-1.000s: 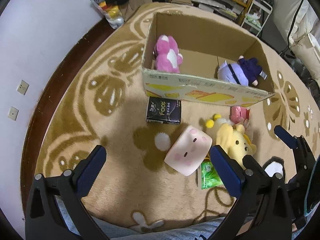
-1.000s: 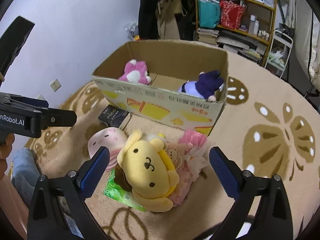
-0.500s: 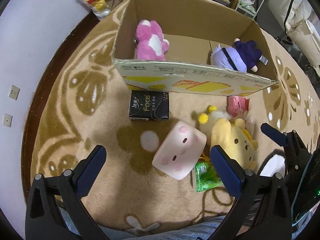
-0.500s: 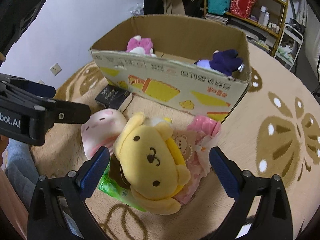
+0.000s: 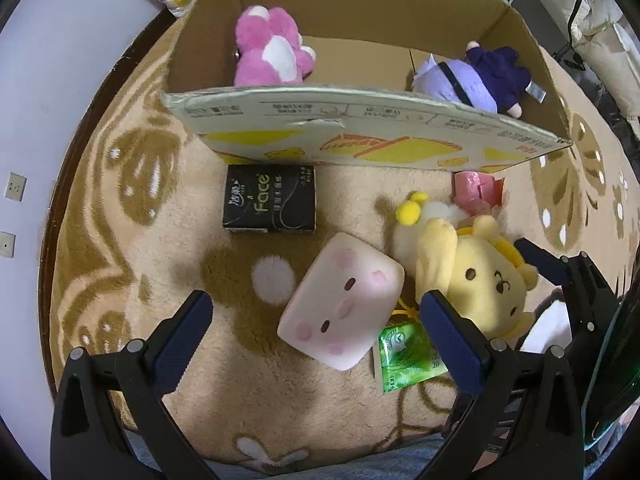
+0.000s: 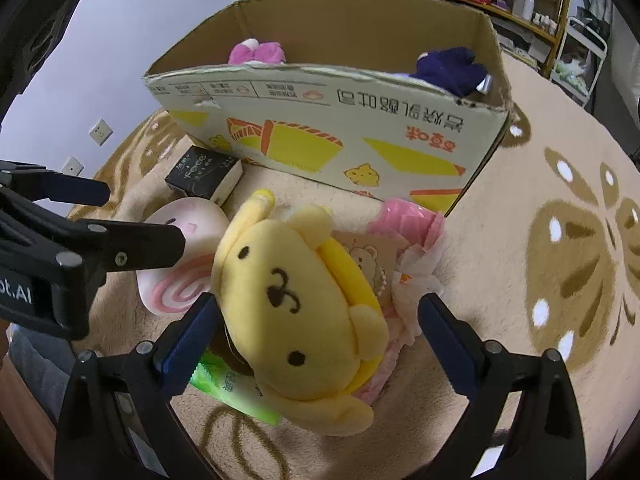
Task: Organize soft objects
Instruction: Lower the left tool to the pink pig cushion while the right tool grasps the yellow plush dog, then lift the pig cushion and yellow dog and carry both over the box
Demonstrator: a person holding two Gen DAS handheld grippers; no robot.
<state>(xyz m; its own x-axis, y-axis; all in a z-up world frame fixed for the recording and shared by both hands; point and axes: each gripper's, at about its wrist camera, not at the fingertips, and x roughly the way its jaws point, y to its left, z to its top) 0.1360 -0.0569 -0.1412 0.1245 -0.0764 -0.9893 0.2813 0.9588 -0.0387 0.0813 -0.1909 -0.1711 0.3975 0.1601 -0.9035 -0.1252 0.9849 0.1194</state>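
Observation:
A cardboard box [image 5: 360, 136] [image 6: 320, 128] stands on the rug and holds a pink plush [image 5: 268, 52] and a purple plush [image 5: 476, 76]. In front of it lie a pink pillow plush [image 5: 340, 300] [image 6: 180, 256] and a yellow dog plush [image 5: 476, 280] [image 6: 300, 304]. My left gripper [image 5: 316, 332] is open, with the pink pillow plush between its fingers. My right gripper [image 6: 316, 336] is open around the yellow dog plush, close above it.
A black tissue pack [image 5: 270, 204] lies by the box front. A green packet [image 5: 408, 356] and a pink wrapped bundle [image 5: 478, 192] [image 6: 404, 236] lie beside the yellow plush. The wall is at the left, shelves behind the box.
Both grippers have moved forward and down toward the toys; the pink pillow and yellow dog now sit between their open fingers. The toys have not moved.

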